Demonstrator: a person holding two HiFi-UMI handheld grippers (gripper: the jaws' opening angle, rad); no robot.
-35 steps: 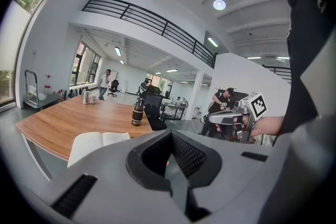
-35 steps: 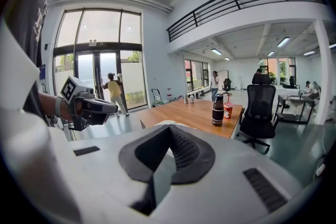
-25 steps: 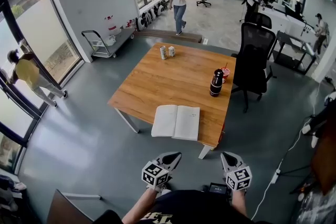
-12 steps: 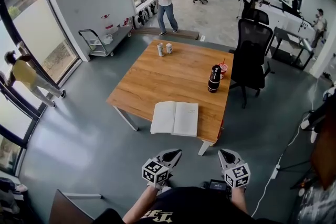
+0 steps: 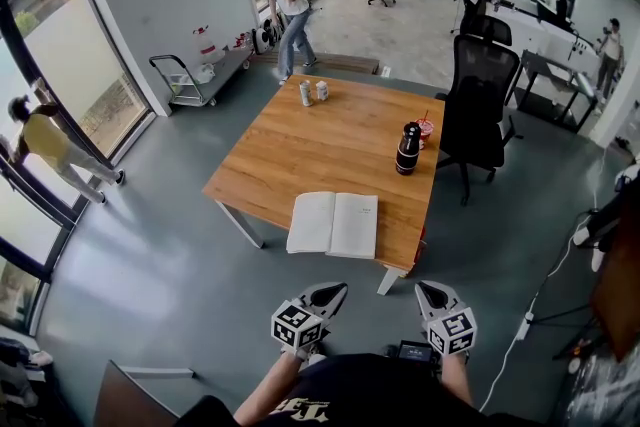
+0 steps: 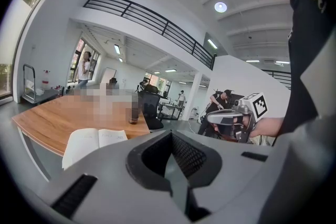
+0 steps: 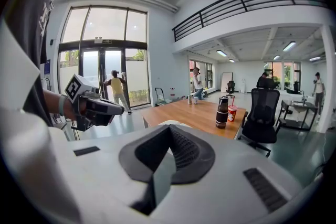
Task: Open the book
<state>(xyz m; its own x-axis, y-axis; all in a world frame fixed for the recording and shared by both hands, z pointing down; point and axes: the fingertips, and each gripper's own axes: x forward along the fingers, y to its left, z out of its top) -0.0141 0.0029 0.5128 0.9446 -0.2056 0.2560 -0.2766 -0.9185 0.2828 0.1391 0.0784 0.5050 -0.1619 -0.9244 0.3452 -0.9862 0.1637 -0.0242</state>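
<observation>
step: looks done, book lies spread open at near edge of table, toward its right corner | left gripper clenched, empty | right gripper clenched, empty | both well short of table | next: likely nothing; else step in, reach a page

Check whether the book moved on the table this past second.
No. The book keeps its spot at the near edge of the table, same offset from the black bottle.
</observation>
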